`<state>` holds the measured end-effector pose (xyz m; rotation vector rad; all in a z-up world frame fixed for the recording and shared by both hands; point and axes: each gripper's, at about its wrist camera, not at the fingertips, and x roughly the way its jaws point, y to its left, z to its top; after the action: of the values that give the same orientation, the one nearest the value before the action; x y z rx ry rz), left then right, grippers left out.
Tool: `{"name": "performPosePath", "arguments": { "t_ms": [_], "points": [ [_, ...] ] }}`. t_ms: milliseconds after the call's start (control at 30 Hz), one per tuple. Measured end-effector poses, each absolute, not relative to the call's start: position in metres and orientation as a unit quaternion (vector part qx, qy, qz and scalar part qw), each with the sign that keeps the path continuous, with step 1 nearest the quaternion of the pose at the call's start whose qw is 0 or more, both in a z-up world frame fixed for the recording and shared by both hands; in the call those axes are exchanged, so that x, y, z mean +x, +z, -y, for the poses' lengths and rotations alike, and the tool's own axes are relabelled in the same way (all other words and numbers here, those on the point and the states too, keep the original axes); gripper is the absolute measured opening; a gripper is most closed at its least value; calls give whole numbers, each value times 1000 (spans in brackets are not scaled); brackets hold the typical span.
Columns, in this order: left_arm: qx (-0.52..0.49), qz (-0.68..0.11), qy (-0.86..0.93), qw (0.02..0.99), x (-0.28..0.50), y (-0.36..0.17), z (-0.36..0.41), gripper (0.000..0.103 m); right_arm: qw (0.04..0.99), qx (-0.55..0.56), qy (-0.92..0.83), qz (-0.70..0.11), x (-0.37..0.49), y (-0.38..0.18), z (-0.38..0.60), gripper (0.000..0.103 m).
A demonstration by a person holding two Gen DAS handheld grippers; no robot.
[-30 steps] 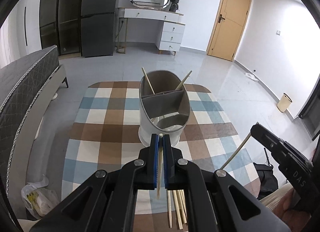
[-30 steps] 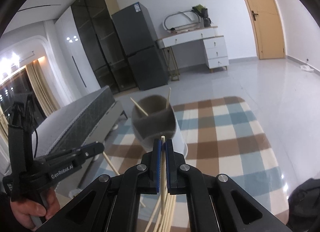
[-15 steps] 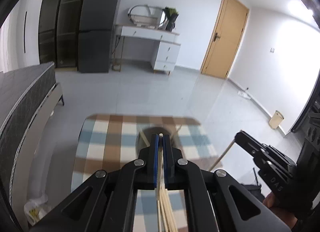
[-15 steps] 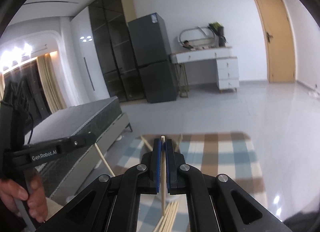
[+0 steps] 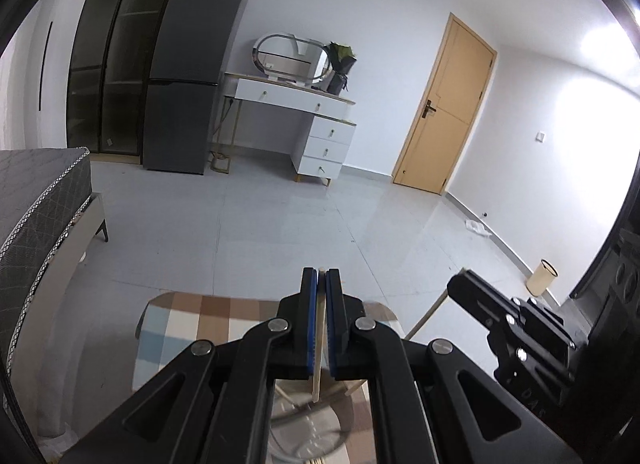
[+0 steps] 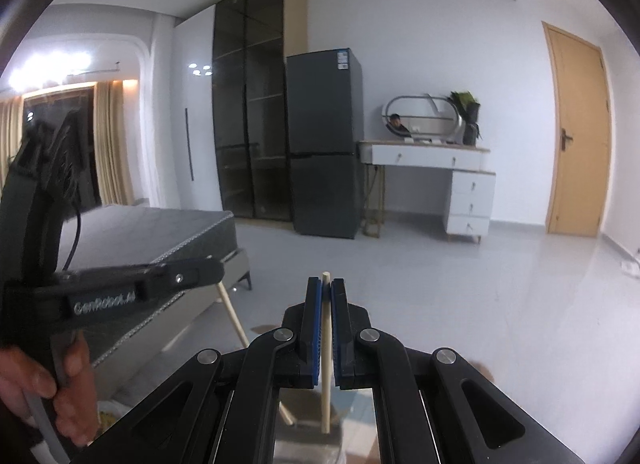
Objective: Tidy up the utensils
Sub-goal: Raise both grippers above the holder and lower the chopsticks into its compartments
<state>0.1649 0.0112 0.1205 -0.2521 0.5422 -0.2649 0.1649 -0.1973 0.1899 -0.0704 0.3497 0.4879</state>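
Tongs, left (image 5: 321,278): blue-padded jaws clamped on one pale wooden chopstick (image 5: 319,340) that runs nearly upright between the pads, its lower end hanging above the grey utensil holder (image 5: 304,428) at the bottom of the left wrist view.

Tongs, right (image 6: 326,284): jaws pressed together on a second chopstick (image 6: 326,352), upright, its top just clear of the pads, its lower end over the rim of the same holder (image 6: 306,446).

Holder: only partly seen beneath both tools, blurred; which compartment lies under either stick cannot be told. A further stick (image 6: 287,414) leans out of it.

Counter (image 5: 192,324): covered in a brown, blue and cream check cloth, visible below the left tool.

Hand (image 6: 38,388): grips the handle of the left tool, seen from the right wrist view.

Room: grey tiled floor (image 5: 280,232), dark refrigerator (image 5: 192,71), white dressing desk (image 5: 304,123) with oval mirror, wooden door (image 5: 444,107), bed (image 6: 132,236), small bin (image 5: 542,276).
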Motion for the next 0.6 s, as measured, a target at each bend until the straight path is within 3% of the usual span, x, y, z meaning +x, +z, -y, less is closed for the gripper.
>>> {"name": "performPosePath", "arguments": {
  "t_ms": [600],
  "points": [
    [-145,-303,-118,934,183,67,-14,0,936,-66,270,-214,189,115,179,4]
  ]
}}
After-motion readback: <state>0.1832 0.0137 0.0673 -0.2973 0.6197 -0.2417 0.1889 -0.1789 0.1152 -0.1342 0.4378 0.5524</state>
